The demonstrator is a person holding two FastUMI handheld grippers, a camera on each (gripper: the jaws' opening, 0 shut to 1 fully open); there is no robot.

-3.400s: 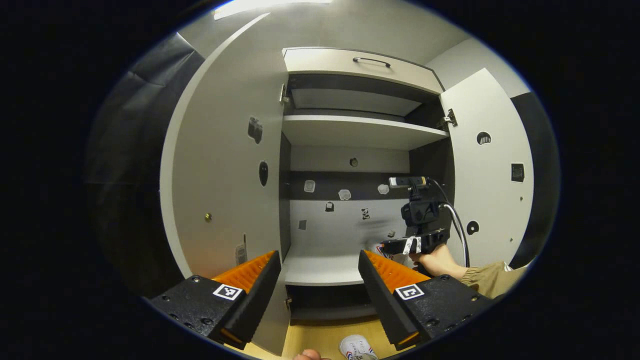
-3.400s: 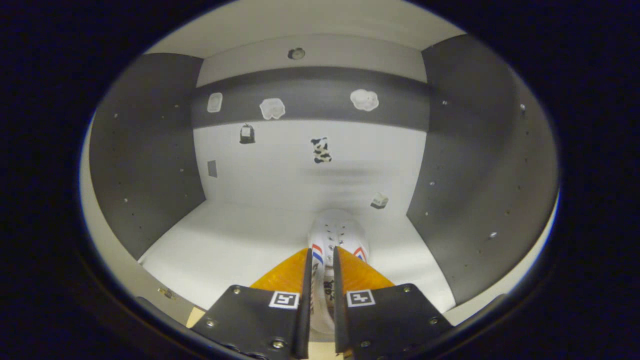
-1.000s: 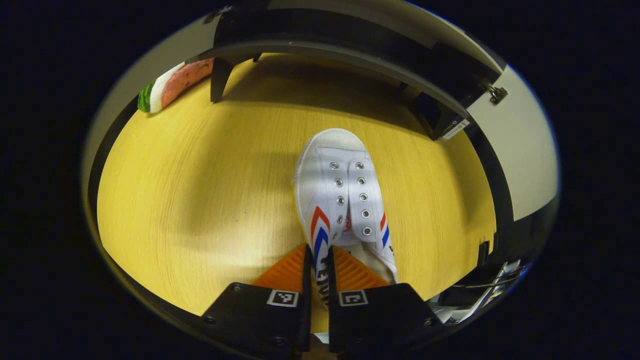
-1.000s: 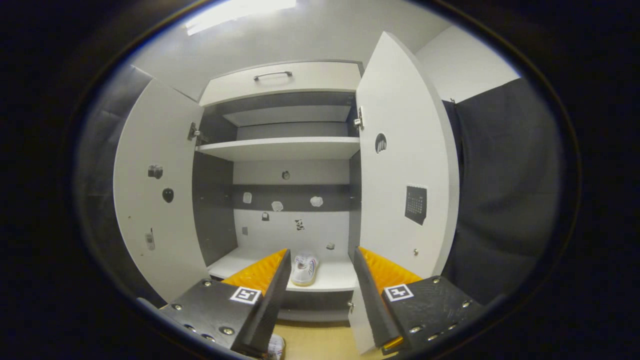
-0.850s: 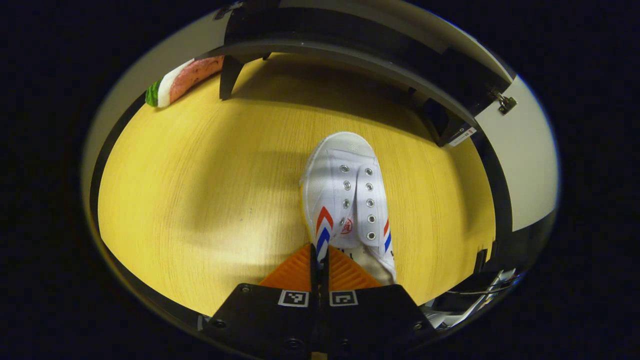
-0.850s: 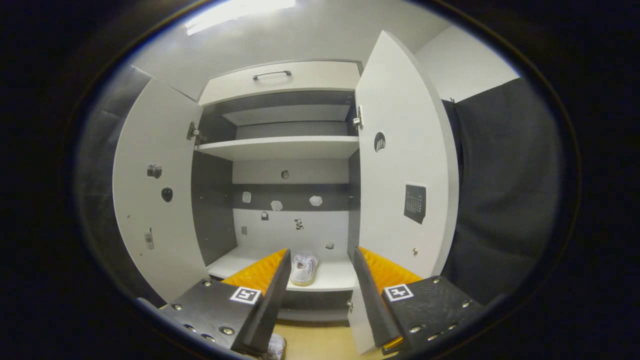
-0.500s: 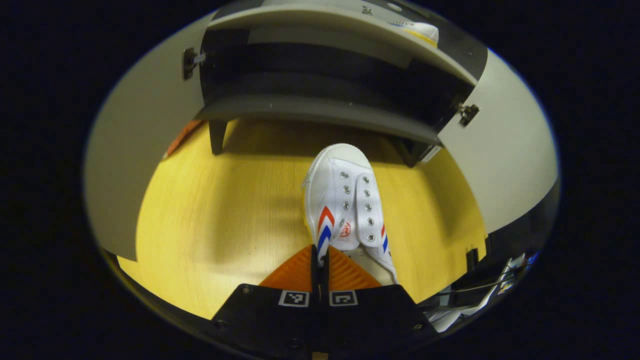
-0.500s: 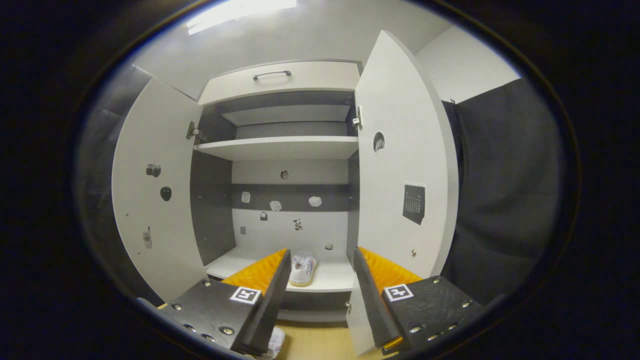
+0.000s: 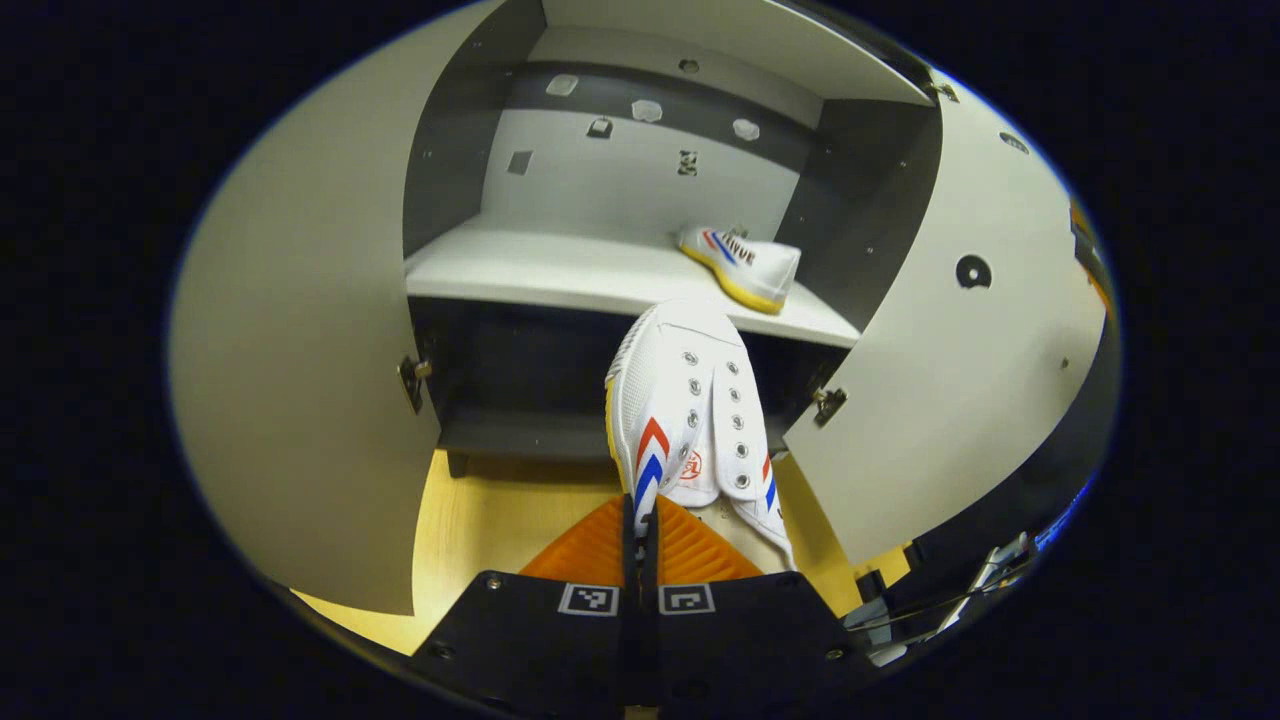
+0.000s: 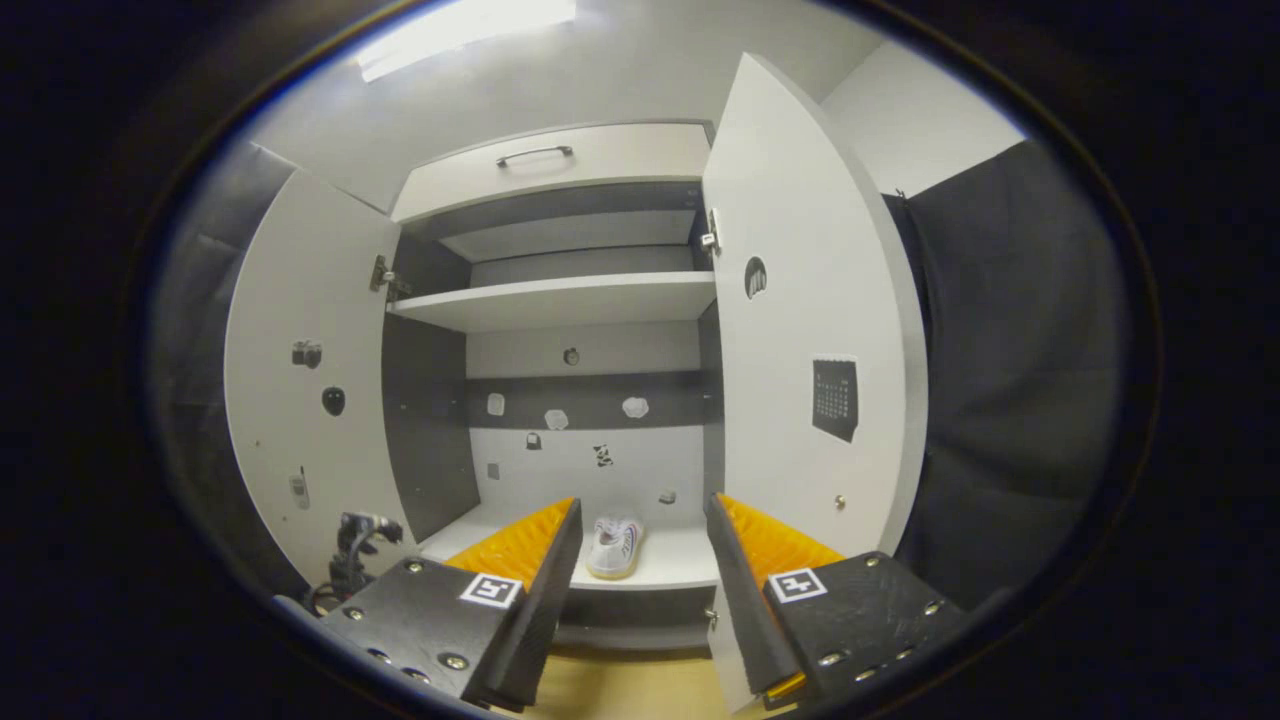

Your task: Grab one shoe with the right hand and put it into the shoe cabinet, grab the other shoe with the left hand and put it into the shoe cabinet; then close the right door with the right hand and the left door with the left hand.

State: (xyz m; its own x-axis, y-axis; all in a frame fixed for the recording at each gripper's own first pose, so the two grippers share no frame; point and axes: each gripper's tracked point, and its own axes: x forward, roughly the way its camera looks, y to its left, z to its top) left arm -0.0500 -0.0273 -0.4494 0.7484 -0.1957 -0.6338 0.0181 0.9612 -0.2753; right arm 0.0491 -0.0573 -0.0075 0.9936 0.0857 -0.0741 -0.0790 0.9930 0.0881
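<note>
Shoe cabinet (image 10: 560, 300) stands with both doors swung wide, and each view catches a different part of it. In the left gripper view, the left gripper (image 9: 640, 520) has its fingers pressed tight together on the near edge of a white shoe (image 9: 690, 420) with red and blue chevrons, held up off the yellow wooden floor (image 9: 500, 520) with its toe pointing toward the cabinet's lower shelf (image 9: 540, 270). On the right part of that shelf, toward the far wall, sits the other shoe (image 9: 742, 262), turned at an angle so its yellow sole edge shows. The right gripper view stands farther back and takes in the whole cabinet: the upper shelf (image 10: 560, 298), the drawer front with a handle (image 10: 535, 153) above, the left door (image 10: 300, 380) and the right door (image 10: 810, 340), with that shelved shoe (image 10: 614, 545) small between the fingers. The right gripper (image 10: 640, 560) is spread wide with nothing between its fingers. Low at the left of that view, part of the left gripper's rig (image 10: 355, 545) shows in front of the left door.
</note>
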